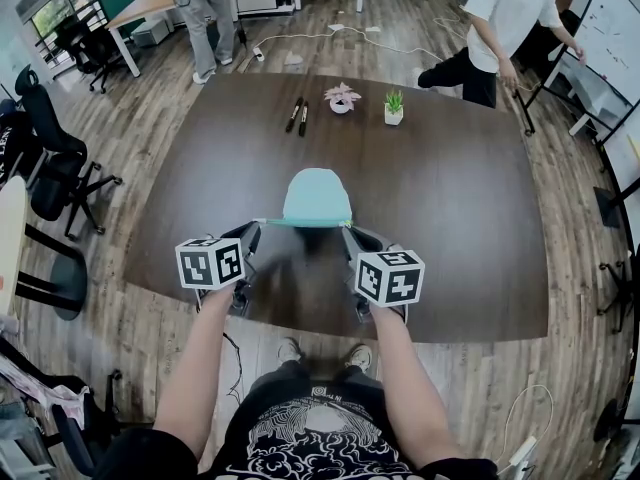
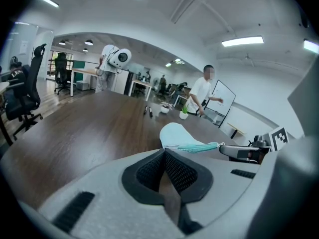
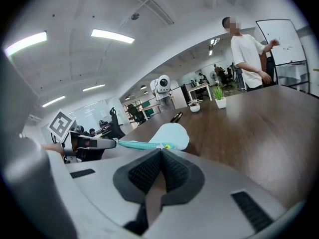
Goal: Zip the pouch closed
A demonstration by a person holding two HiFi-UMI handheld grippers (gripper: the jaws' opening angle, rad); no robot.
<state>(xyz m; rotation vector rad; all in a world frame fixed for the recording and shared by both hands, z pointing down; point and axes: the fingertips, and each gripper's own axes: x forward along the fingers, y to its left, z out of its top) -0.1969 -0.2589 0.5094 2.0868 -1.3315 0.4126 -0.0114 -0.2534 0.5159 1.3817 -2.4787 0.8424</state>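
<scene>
shirt (image 1: 300, 436): black, white print | shoes (image 1: 290, 350): white | left tongs (image 1: 254, 228), right tongs (image 1: 349, 230): grey, marker cubes (image 1: 211, 263)

Lt-blue pouch (image 1: 317, 196) w/ teal zip (image 1: 300, 223), dk-brown table (image 1: 450, 198), b/w-patterned cubes (image 1: 211, 263).

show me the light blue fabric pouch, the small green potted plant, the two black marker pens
light blue fabric pouch (image 1: 317, 196): head view, middle of its body
small green potted plant (image 1: 394, 116): head view, its white pot
two black marker pens (image 1: 303, 118): head view, right pen's barrel
</scene>
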